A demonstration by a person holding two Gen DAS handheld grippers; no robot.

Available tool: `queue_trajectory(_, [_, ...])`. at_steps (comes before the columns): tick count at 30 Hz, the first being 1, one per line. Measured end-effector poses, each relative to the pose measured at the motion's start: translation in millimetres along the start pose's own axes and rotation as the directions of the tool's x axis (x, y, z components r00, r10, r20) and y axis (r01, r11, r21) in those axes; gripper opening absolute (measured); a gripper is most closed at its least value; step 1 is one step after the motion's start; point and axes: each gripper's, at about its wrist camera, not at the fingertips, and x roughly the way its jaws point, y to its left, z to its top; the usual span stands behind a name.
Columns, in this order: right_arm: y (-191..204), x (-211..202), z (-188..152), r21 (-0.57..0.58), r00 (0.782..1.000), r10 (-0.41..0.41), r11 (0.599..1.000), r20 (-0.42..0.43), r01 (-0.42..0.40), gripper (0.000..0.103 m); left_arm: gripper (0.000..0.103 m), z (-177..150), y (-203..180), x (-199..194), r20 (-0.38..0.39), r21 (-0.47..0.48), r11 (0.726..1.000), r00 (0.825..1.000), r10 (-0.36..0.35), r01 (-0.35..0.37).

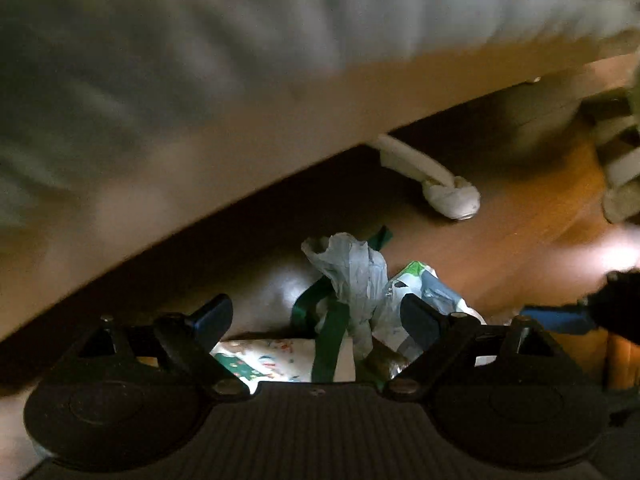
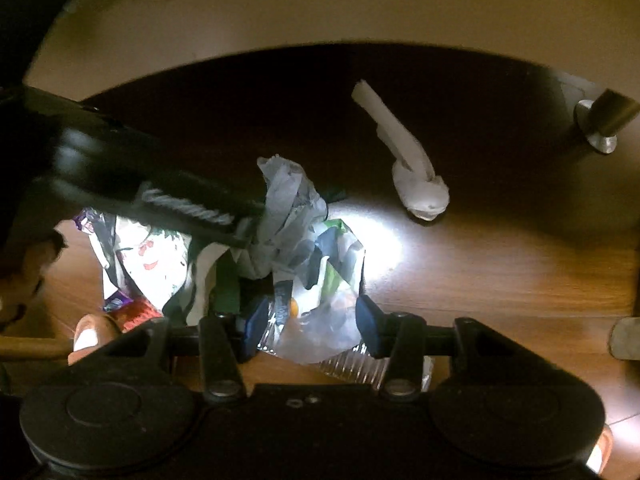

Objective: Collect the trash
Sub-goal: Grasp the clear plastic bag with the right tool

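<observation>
Heap of crumpled plastic wrappers and green ribbon (image 1: 344, 280) on brown wooden floor (image 1: 500, 236) beside bed. Left gripper (image 1: 318, 318) wide open above heap; right gripper (image 2: 312, 322) open, straddling clear crinkled wrapper (image 2: 320, 332).

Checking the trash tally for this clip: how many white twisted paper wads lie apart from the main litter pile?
1. The white twisted wad lies alone on the wooden floor, beyond the litter pile and near the bed's edge. Others may be hidden in the dark under the bed.
</observation>
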Motion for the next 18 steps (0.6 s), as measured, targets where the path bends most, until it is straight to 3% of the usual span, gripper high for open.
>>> queue_trajectory(8, [-3,21,3,0.015,1.000,-0.005,1.000,-0.006,0.006,0.045,0.090,8,-8,43,-0.034,-0.085,0.996,0.999,-0.004,0.001])
queue_trajectory(14, [-4,33,7,0.013,1.000,-0.009,1.000,-0.013,0.010,0.043,0.066,11,-10,61,-0.071,-0.123,0.992,0.997,-0.026,0.017])
queue_trajectory(15, [-4,34,7,0.009,1.000,-0.012,1.000,-0.013,0.012,0.040,0.060,11,-10,62,-0.073,-0.125,0.992,0.997,-0.025,0.016])
queue_trajectory(17, [-4,36,8,0.011,1.000,-0.012,1.000,-0.019,0.012,0.017,0.053,11,-12,64,-0.072,-0.117,0.993,0.997,-0.021,0.013])
queue_trajectory(18, [-5,38,8,0.013,1.000,-0.013,1.000,-0.025,0.014,0.011,0.044,10,-12,65,-0.075,-0.114,0.993,0.997,-0.022,0.013])
